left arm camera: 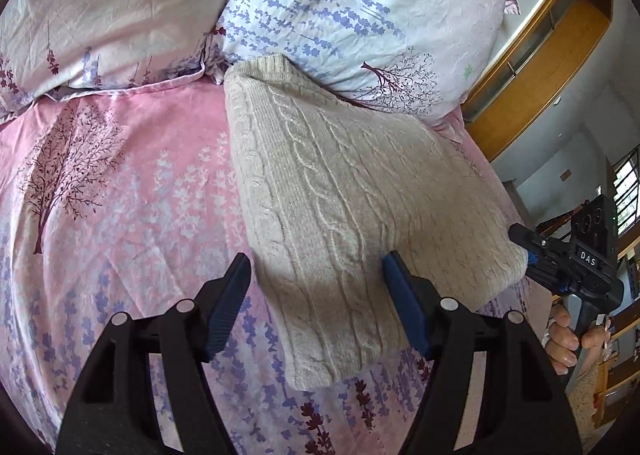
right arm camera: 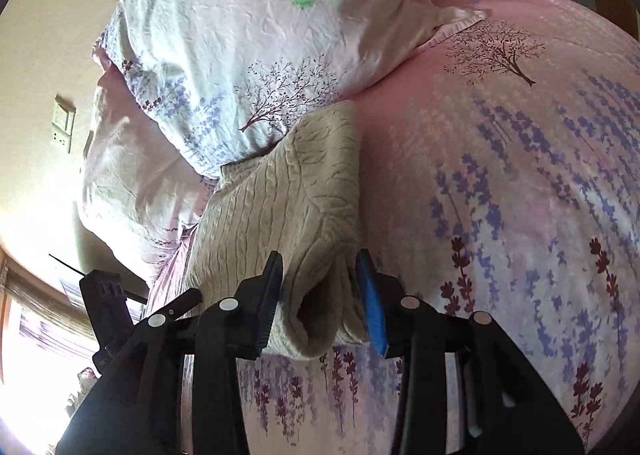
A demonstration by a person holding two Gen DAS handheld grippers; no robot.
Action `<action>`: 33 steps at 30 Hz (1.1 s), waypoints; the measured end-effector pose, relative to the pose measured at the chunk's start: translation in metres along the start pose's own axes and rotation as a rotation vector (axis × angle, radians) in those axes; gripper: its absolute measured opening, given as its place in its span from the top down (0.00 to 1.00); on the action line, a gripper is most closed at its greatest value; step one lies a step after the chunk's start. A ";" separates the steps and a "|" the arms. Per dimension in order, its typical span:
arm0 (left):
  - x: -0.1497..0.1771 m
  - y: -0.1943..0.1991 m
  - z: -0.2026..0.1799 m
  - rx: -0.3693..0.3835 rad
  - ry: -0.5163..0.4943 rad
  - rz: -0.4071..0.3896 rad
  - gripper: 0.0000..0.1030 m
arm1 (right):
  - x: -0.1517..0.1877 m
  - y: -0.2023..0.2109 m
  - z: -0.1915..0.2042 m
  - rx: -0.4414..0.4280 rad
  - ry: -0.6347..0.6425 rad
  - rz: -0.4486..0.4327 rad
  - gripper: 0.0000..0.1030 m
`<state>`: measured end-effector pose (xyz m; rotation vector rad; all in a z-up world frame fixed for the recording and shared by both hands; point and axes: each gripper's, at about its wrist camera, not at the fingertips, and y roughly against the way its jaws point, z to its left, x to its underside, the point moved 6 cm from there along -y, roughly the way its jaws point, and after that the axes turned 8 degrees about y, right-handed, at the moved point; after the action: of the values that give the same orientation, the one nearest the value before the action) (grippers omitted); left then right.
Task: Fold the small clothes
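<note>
Sweater (left arm camera: 340, 207): cream cable-knit, folded into a chunky block on the pink flowery sheet (left arm camera: 120, 195), far end tucked up against the pillow (left arm camera: 360, 15).
Left gripper (left arm camera: 316, 279): fingers spread wide, hovering over the near end of the sweater, not pinching anything.
Right gripper (right arm camera: 320, 275): parted around a folded corner of the sweater; knit sat between the pads, couldn't tell if they were actually pressing it.
Hand (left arm camera: 568, 339): wrapped round the right gripper's handle.
</note>
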<state>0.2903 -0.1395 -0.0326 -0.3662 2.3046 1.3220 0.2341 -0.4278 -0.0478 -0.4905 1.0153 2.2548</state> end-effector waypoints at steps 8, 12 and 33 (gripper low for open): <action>0.003 -0.003 -0.004 -0.044 -0.032 -0.005 0.34 | 0.004 -0.017 0.013 0.047 0.072 0.007 0.81; 0.003 -0.006 -0.005 -0.046 -0.035 -0.002 0.34 | 0.003 -0.014 0.013 0.052 0.093 -0.015 0.90; 0.010 -0.009 0.000 -0.014 -0.015 0.050 0.43 | 0.018 -0.016 0.003 0.216 0.088 -0.084 0.92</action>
<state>0.2853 -0.1435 -0.0446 -0.3034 2.3071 1.3607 0.2309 -0.4106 -0.0641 -0.5317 1.2432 2.0357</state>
